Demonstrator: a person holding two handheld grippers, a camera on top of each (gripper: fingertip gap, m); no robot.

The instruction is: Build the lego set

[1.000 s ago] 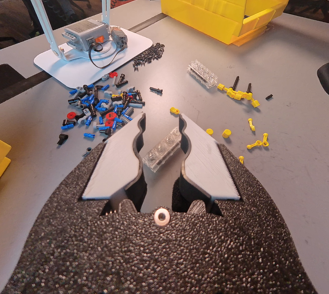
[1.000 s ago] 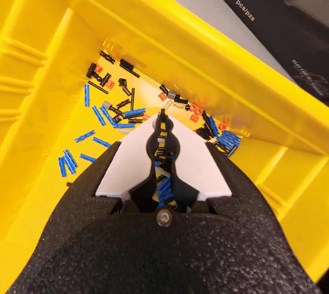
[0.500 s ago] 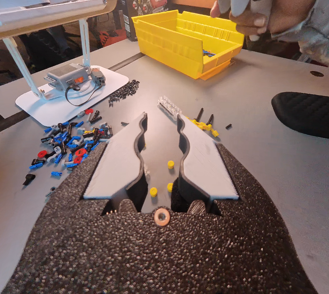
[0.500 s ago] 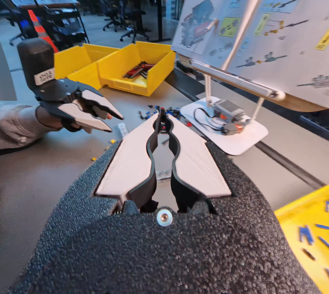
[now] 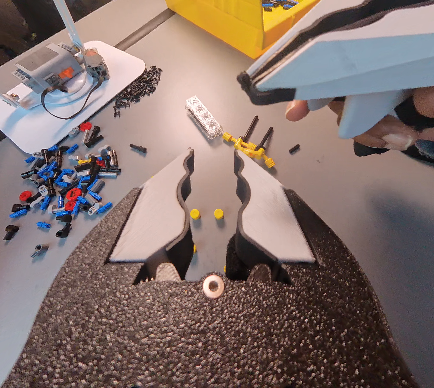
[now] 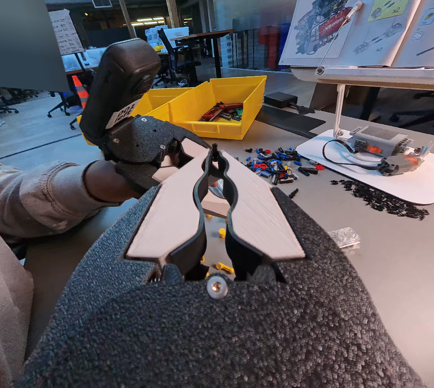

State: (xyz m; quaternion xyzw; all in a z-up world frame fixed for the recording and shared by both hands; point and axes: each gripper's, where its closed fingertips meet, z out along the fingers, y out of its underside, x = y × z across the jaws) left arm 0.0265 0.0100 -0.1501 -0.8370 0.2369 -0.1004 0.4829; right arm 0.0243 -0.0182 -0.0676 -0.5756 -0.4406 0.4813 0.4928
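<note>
My left gripper is open and empty, low over the grey table. Two yellow round studs lie on the table between its fingers. Ahead of it lie a clear brick and a yellow linked piece with two black axles. My right gripper is shut on a small black pin that sticks up from its tips. It hovers above the table, close to the left gripper's black body. In the left wrist view the right gripper comes in from the upper right.
A pile of blue, black, red and grey small parts lies left, and a heap of black pins sits by a white stand base bearing a grey motor box. A yellow bin stands behind. Other yellow bins and an instruction booklet show too. My right fingertips sit around 8 cm from my left ones. My left tips are roughly 10 cm from the clear brick.
My right gripper came out of the yellow bin shut on a black pin and moved over the table beside the left gripper. My left gripper moved off a clear brick and stayed open.
</note>
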